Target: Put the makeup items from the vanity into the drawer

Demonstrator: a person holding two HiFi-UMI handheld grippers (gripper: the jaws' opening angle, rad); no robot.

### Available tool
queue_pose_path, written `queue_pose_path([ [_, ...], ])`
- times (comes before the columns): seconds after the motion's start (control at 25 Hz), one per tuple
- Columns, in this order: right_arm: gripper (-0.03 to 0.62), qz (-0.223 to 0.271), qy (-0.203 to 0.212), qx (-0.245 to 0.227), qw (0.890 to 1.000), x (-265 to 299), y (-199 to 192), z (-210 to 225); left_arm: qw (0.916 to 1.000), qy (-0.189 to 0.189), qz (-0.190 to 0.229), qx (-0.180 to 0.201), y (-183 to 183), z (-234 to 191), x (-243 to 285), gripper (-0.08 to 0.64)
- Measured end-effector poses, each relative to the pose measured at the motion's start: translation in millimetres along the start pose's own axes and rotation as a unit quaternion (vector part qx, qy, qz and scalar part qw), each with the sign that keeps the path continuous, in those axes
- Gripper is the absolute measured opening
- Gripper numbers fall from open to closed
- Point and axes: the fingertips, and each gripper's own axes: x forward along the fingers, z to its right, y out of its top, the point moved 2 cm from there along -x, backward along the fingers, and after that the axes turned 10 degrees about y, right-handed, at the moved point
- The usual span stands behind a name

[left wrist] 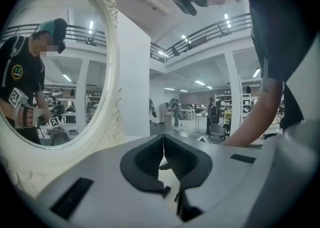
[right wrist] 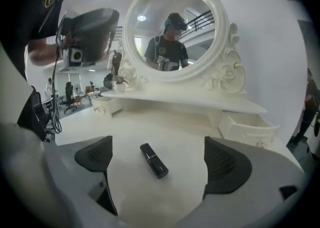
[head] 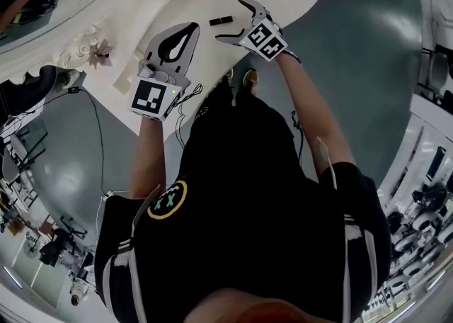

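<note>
1. Right tongs (right wrist: pixel 161 163) are spread wide and grip nothing. Their dark, ribbed pads (right wrist: pixel 227 164) sit low in the right gripper view, one on each side of the target.
2. Left tongs (left wrist: pixel 163 141) are clenched tip to tip with nothing between them. They sit at centre left of the head view, idle over the desk's edge.
3. Between my right jaws lies the lipstick (right wrist: pixel 153 159), touching neither pad. It is a slim, glossy black tube with squared ends and a thin band around its middle, lying flat and slanted on the desk.
4. Under it, the desk (right wrist: pixel 175 122) is smooth, matt white and bare, and I see no other makeup on it.
5. Farther back, at right of the right gripper view, the drawer (right wrist: pixel 247 128) stands pulled out. It is white with a small ornate knob, and its inside is hidden from me.
6. Farthest back is the round mirror (right wrist: pixel 172 32) in a carved white frame with moulded roses.
7. My judgement is that the task is near its end, or at least this item is left. The tube is not yet gripped, so grasping it, carrying it and dropping it in the drawer all remain.
</note>
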Motion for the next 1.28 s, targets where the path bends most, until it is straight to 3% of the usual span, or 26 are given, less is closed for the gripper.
queue_pose_path([
  [0.24, 0.548, -0.088, 0.040, -0.028, 0.995, 32.6, -39.4, 7.7, 0.9998, 0.018, -0.009, -0.001, -2.9, -5.3, 2.5, 0.023],
  [0.56, 0.488, -0.105, 0.052, -0.047, 0.992, 39.1, -42.8, 7.2, 0.9995, 0.030, -0.010, -0.006, -3.1, -8.4, 4.1, 0.023],
  [0.76, 0.321, -0.118, 0.097, -0.079, 0.985, 36.7, -43.0, -3.7, 0.9988, 0.033, -0.037, 0.001, -5.2, -4.3, 4.2, 0.023],
  [0.96, 0.121, -0.135, 0.129, -0.121, 0.975, 39.7, -44.3, -22.7, 0.9993, 0.033, -0.018, 0.003, -2.1, -2.4, -0.6, 0.023],
  [1.12, 0.117, -0.120, 0.112, -0.100, 0.981, 38.4, -41.2, -24.7, 0.9995, 0.032, -0.001, 0.005, 2.7, -0.3, -3.8, 0.023],
  [1.28, 0.117, -0.079, 0.085, -0.079, 0.990, 26.2, -24.9, -25.1, 0.9989, 0.035, -0.030, 0.009, 1.4, 2.2, -5.9, 0.023],
])
